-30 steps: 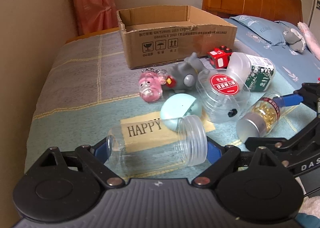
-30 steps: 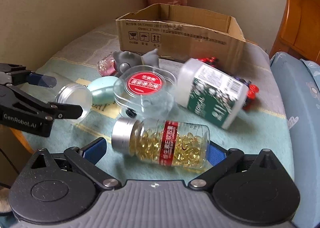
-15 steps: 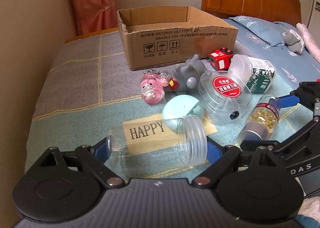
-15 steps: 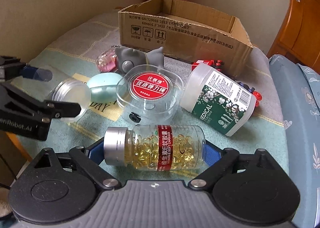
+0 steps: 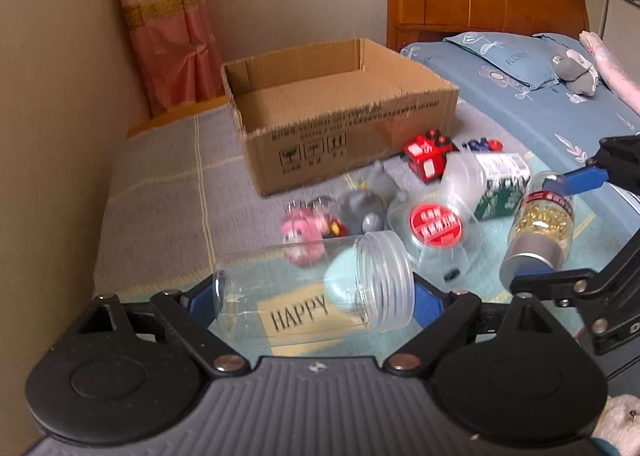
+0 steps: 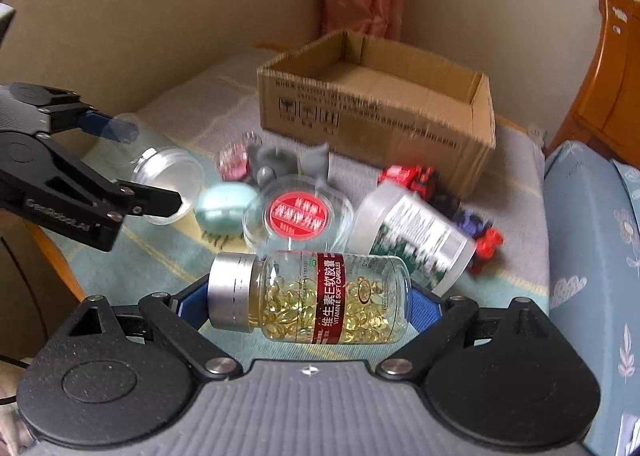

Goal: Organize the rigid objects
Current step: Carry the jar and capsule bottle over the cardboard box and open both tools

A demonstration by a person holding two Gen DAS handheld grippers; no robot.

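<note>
Bedroom scene, patchwork bedspread strewn with clutter, open cardboard box at the back. Both jars are up off the cover now, where a second ago they lay lower! Left gripper clamps the empty clear plastic jar sideways between its blue pads, mouth to the right. Right gripper pinches the amber vitamin E capsule bottle lengthwise, silver cap left, above the round clear red-labelled tub and white green-labelled bottle.

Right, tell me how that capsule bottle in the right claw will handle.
The capsule bottle is round and smooth, so it may slip or roll. Gripped end to end in the right claw, it could pivot. The loose capsules probably shift when it is tilted.
</note>
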